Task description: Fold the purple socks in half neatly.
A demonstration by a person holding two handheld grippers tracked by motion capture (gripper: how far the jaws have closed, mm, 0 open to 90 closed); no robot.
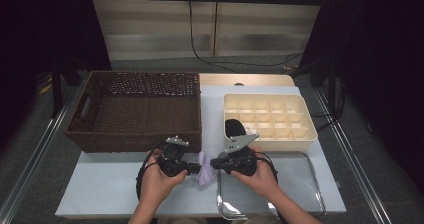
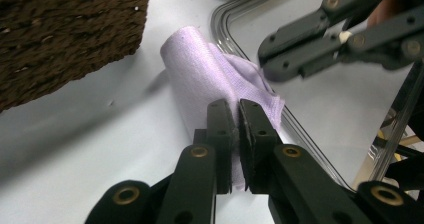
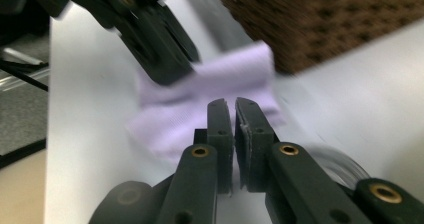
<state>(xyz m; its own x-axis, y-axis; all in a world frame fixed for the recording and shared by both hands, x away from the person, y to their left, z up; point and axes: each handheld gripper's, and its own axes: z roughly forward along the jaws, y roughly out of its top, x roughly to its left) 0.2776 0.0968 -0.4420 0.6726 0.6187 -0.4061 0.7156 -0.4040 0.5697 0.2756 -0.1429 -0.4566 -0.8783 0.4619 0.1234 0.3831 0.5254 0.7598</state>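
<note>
A lilac cloth (image 1: 204, 168) hangs between my two grippers near the table's front edge. My left gripper (image 1: 196, 169) is shut on it, and in the left gripper view the cloth (image 2: 200, 69) runs up from between the closed jaws of my left gripper (image 2: 235, 109). My right gripper (image 1: 214, 163) faces it from the right with its jaws shut. Its tips (image 2: 267, 66) lie at the cloth's far edge, and I cannot tell whether they pinch it. In the right gripper view the blurred cloth (image 3: 240, 69) lies beyond my right gripper (image 3: 231, 106), with the left gripper (image 3: 172, 71) clamped on its far side.
A dark wicker basket (image 1: 130, 139) stands at the back left, close behind the left hand. A cream compartment box (image 1: 310, 134) sits at the back right with a black object (image 1: 232, 126) in its near-left corner. A clear tray's rim (image 1: 315, 179) lies under the right hand.
</note>
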